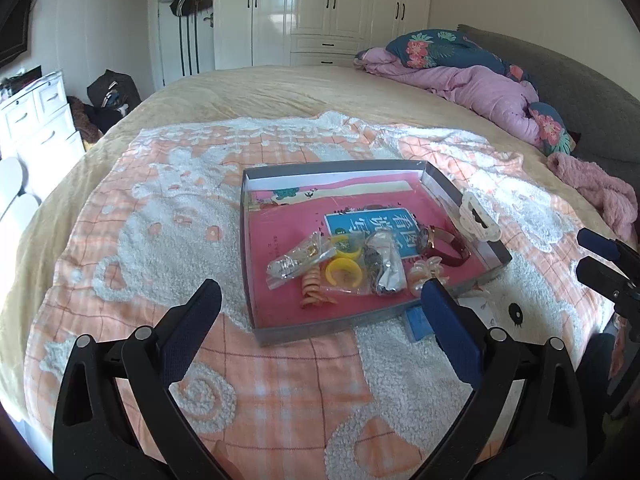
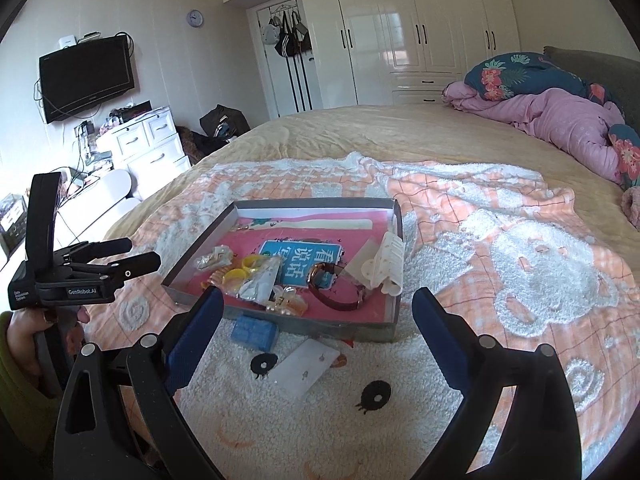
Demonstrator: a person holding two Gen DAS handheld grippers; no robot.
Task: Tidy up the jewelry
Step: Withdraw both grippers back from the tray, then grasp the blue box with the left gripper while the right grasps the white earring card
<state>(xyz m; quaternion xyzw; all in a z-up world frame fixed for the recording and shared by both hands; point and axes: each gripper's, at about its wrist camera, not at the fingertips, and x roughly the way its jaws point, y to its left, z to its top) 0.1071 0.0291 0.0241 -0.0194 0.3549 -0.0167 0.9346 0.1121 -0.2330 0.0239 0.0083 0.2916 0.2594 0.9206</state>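
A shallow grey tray (image 1: 296,330) (image 2: 320,326) with a pink lining lies on the peach-and-white blanket. In it are yellow rings (image 1: 342,268), clear bags of jewelry (image 1: 296,260), a red-strapped watch (image 1: 440,246) (image 2: 336,300), an orange spiral tie (image 1: 312,292) and a peach hair claw (image 2: 288,302). A white hair claw (image 1: 478,220) (image 2: 386,264) rests on the tray's right rim. My left gripper (image 1: 320,286) (image 2: 140,253) hovers open just short of the tray's near edge, with nothing between its fingers. My right gripper (image 2: 318,296) (image 1: 588,251) is open too, and holds nothing. Below it, outside the tray, lie a small blue box (image 2: 254,332) and a clear earring card (image 2: 306,366).
A crumpled pink quilt (image 2: 560,120) and floral pillows lie at the far right of the bed. White drawers (image 2: 148,144), a wall television and wardrobes stand beyond the bed. A person's hand (image 2: 24,332) grips the left gripper's handle.
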